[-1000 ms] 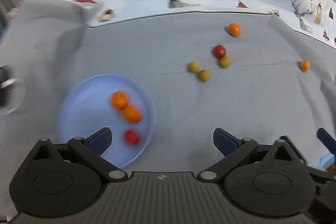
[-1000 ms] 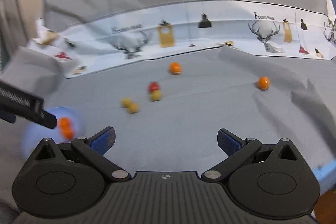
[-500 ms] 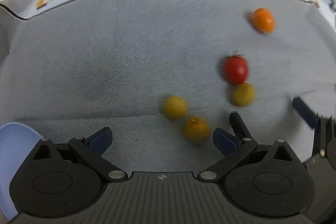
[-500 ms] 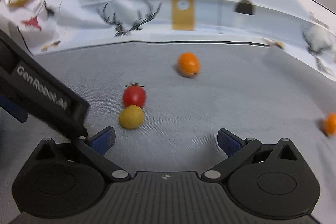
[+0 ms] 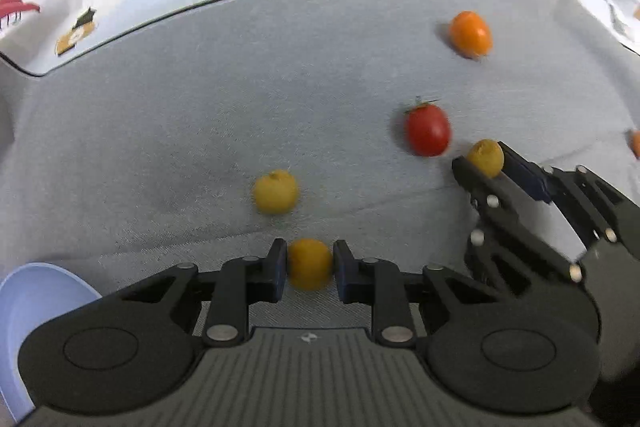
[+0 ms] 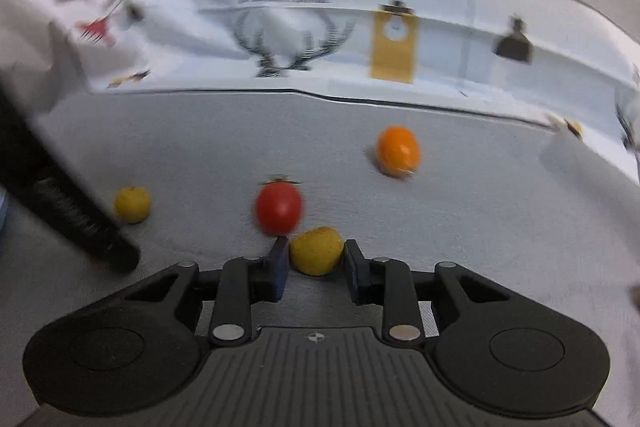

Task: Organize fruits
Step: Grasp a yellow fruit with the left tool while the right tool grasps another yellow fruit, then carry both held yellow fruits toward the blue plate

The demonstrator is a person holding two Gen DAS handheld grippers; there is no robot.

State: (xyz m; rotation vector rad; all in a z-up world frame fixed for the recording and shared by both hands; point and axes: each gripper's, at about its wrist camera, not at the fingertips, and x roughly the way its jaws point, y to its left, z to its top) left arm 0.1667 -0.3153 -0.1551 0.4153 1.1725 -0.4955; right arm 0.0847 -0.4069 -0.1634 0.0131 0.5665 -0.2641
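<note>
In the left wrist view my left gripper [image 5: 310, 261] points steeply down at the grey cloth. Its jaws are closing, and both blue pads press a yellow-orange fruit [image 5: 310, 270] between them. My right gripper [image 6: 316, 255] is closing too, with a yellow fruit [image 6: 316, 254] pinched between its pads. The same grip shows from the left wrist as the right gripper [image 5: 486, 163] on the yellow fruit [image 5: 485, 155]. A red tomato [image 6: 279, 207] lies just beyond that fruit. A loose yellow fruit [image 5: 276, 191] sits ahead of the left gripper.
An orange fruit [image 5: 470, 33] lies farther back, and another orange one [image 5: 636, 143] at the right edge. A blue plate [image 5: 24, 307] shows at the lower left. White printed cloth [image 6: 320, 39] rises behind the grey cloth [image 5: 200, 107]. The left gripper's body [image 6: 60, 211] crosses the right view.
Both grippers came down from over the plate to the cluster of fruits and went from wide open to closed, the left on a yellow-orange fruit, the right on a yellow one.
</note>
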